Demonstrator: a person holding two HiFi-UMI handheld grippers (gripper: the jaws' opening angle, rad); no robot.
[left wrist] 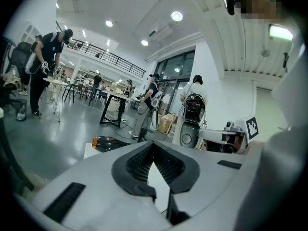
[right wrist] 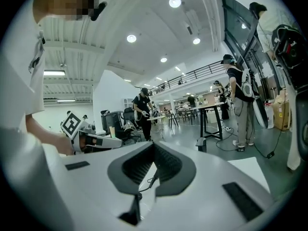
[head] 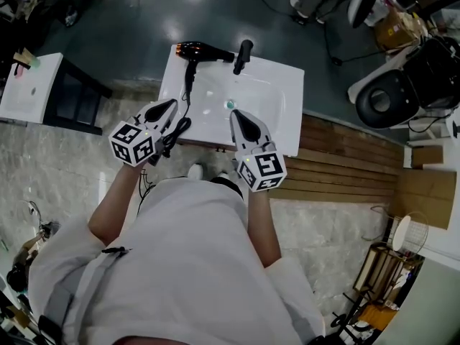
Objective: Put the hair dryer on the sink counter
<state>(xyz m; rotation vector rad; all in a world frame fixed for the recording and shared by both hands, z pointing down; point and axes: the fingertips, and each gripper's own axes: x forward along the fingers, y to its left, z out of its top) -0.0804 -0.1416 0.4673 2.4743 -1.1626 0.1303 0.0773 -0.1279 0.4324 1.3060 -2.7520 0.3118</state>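
Observation:
The hair dryer (head: 198, 51), black with a copper back end, lies on the far left corner of the white sink counter (head: 280, 85); it also shows in the left gripper view (left wrist: 107, 143). Its black cord (head: 188, 95) runs toward the counter's near edge and hangs off beside my left gripper (head: 172, 103). That gripper hovers over the near left edge, shut and empty (left wrist: 153, 146). My right gripper (head: 234, 113) hovers over the basin's near side, jaws together with nothing held (right wrist: 154, 146). A stretch of cord (right wrist: 150, 179) shows below its jaws.
A black faucet (head: 243, 56) stands at the back of the basin, with the drain (head: 230, 104) in the middle. A white-topped dark stand (head: 29, 85) is at left. Wooden slats (head: 345, 164) and a black round seat (head: 392, 99) lie to the right. People stand far off.

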